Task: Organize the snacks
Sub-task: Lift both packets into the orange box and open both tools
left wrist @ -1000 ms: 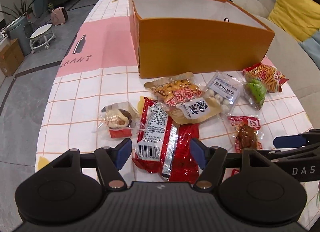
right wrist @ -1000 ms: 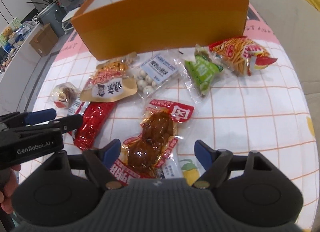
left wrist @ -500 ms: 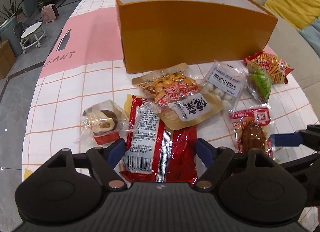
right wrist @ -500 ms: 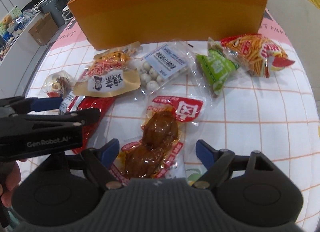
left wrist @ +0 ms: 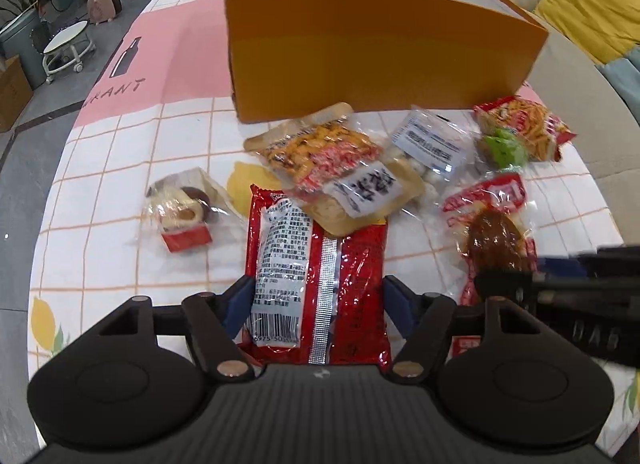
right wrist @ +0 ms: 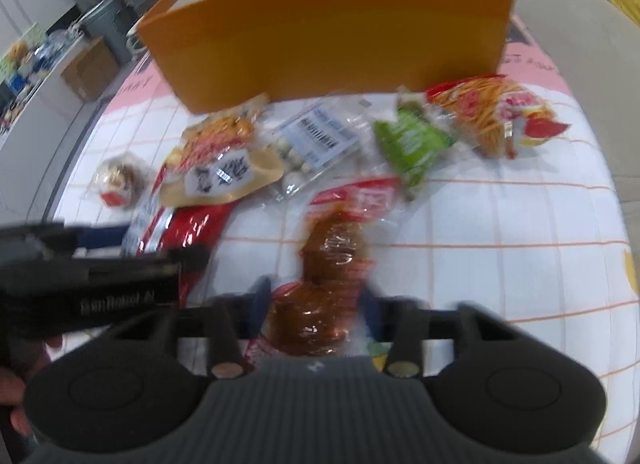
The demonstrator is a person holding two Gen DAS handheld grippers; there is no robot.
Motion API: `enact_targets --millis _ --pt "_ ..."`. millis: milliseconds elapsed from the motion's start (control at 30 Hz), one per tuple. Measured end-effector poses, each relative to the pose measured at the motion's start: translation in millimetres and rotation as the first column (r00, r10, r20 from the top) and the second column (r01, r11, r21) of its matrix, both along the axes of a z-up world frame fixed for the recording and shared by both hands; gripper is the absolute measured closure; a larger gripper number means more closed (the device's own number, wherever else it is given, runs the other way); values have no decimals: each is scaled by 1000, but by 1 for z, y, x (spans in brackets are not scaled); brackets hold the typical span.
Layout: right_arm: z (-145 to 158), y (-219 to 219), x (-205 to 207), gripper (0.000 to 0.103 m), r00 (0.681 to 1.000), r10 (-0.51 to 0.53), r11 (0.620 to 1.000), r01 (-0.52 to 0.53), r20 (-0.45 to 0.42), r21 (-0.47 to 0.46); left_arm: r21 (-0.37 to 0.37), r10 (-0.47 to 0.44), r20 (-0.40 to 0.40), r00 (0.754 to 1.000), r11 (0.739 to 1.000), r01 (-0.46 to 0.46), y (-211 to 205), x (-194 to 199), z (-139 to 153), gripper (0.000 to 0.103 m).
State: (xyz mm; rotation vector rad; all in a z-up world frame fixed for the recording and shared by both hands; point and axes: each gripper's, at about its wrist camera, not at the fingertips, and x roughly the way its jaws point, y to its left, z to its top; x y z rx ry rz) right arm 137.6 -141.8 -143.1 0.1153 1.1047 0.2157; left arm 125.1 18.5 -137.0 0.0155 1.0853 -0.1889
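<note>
On the counter (left wrist: 100,248), right in front of the big orange box (left wrist: 380,59), all the snacks are laid out loose, which makes sense if the plan is to drop them in one by one. The box sits open-topped at the back and none of the packets looks to be in it yet, so I'd say it's early days.

Left claw (left wrist: 316,298) is straddling the long red packet (left wrist: 320,272), a blue finger close on each side, but I can't tell if it's actually pinching. Right claw (right wrist: 314,302) is around the brown braised-meat packet (right wrist: 332,260), fingers narrowed in at its sides; that view is blurry, so no idea if it's gripping yet.

Both picked the nearest packets, probably because those are clear on top. The red one has the tan peanut bag (left wrist: 340,167) overlapping its far end, so lifting it could drag that along.

Chips bag (left wrist: 524,127), green packet (left wrist: 504,147), white-ball packet (left wrist: 432,143) and the little pastry (left wrist: 180,211) lie untouched.
</note>
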Motion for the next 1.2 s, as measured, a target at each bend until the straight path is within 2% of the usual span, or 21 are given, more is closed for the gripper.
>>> enact_targets --millis 100,200,433,700,933,1200 --pt "10 -6 -2 96 1000 2 1000 -3 25 29 -10 16 -24 1000 1000 -17 -4 -8 1 25" --pt "18 -12 -7 100 999 0 999 -1 33 45 -8 17 -23 1000 1000 -17 -9 -18 6 25" --pt "36 -20 -27 100 998 3 998 -7 65 64 -61 65 -15 998 996 -65 -5 -38 29 25" --pt "75 -34 -43 100 991 -1 996 -11 135 87 -96 111 72 991 990 -104 -4 -50 84 25" --pt "124 -39 -37 100 971 31 995 -53 235 87 -100 91 177 980 992 -74 -13 -36 140 25" --pt "185 -48 2 100 935 65 992 -99 350 82 -100 59 295 954 995 -30 -23 8 193 25"
